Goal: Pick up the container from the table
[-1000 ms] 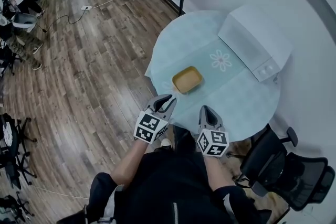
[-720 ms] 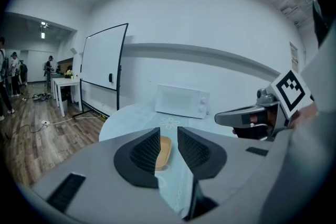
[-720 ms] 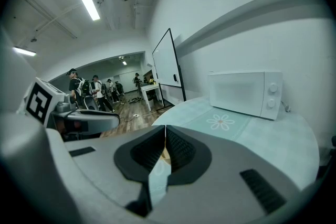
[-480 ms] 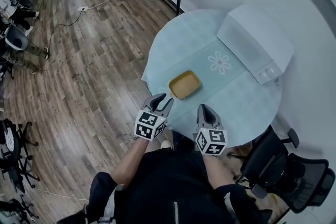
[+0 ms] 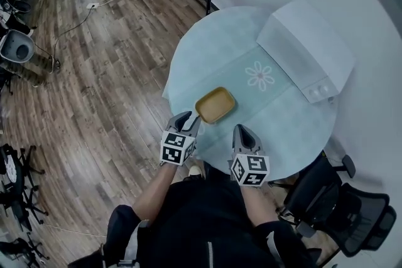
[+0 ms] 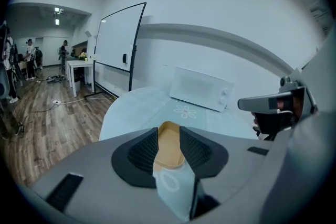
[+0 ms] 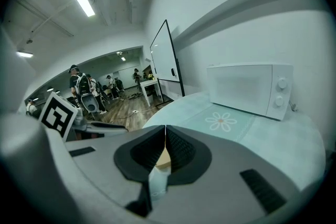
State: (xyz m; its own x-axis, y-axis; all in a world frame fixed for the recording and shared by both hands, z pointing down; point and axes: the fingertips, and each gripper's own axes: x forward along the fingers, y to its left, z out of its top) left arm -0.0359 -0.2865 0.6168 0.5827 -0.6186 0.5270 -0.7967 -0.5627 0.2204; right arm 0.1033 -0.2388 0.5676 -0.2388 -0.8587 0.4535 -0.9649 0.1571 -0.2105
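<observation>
Arms: both forearms reach out from the person's dark top, elbows bent. The two tools sit side by side at the near edge of the table [image 5: 213,50], both angled forward and downward.
Left gripper [image 5: 184,117]: its jaws stand apart and have just been opening. The pads press on nothing; the container shows through the gap just ahead of the tips.
Right gripper [image 5: 244,130]: its jaws are closed tip to tip and hold nothing. It is over the table edge, a little right of the container.
Container [image 5: 215,105]: a shallow tan tray with rounded corners, flat on the pale blue cloth. It lies near the table's front edge, its near left corner just beside the left gripper's tips.
Flower print [image 5: 260,75]: on the cloth past the container.
Microwave [image 5: 304,50]: white, at the table's far right side, against the wall.
Whiteboard [image 6: 118,42]: on a stand beyond the table, over the wooden floor [image 5: 94,72].
</observation>
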